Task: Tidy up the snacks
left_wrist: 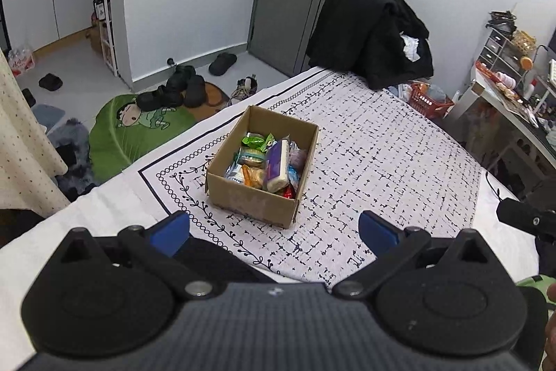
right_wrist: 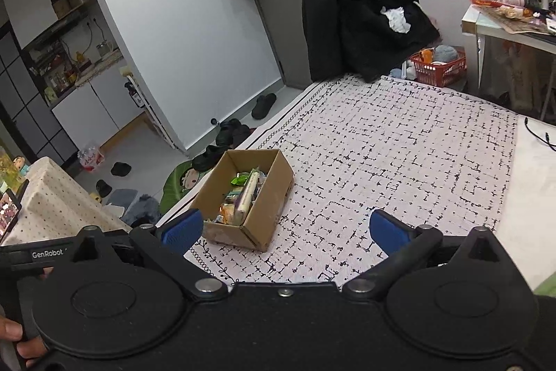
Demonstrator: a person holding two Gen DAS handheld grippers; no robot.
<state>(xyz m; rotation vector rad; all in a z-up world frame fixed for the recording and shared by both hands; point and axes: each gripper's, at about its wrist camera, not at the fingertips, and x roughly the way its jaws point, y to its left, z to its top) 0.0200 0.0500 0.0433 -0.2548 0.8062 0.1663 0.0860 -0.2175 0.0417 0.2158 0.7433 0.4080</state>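
- Left wrist view: the left gripper (left_wrist: 274, 233) hangs above the near part of a table covered by a white cloth with black dashes (left_wrist: 382, 155). Its two blue fingertips (left_wrist: 172, 232) are spread wide apart and hold nothing.
- Just beyond the fingertips, near the middle of the view, an open cardboard box (left_wrist: 257, 200) sits on the cloth, toward the table's left edge.
- The box is filled with wrapped snacks (left_wrist: 260, 162): a green packet at the far end, a long purple-and-cream packet (left_wrist: 278, 166) lying on top, orange and pale blue wrappers on the near left, and a red one in the near right corner.
- A black garment (left_wrist: 371, 26) is heaped at the table's far edge. A red basket (left_wrist: 429, 99) stands beyond the table's far right corner; what it holds is unclear.
- Right wrist view: the right gripper (right_wrist: 285, 233) hangs over the near edge of the same cloth (right_wrist: 399, 145), blue fingertips (right_wrist: 182, 232) spread wide, nothing between them.
- The cardboard box (right_wrist: 264, 214) lies left of centre, its near corner just beside the left fingertip. The snacks (right_wrist: 243, 193) inside include the long pale packet and green and orange wrappers.
- At far right, the red basket (right_wrist: 448, 68) sits on the floor and holds a bluish bundle.
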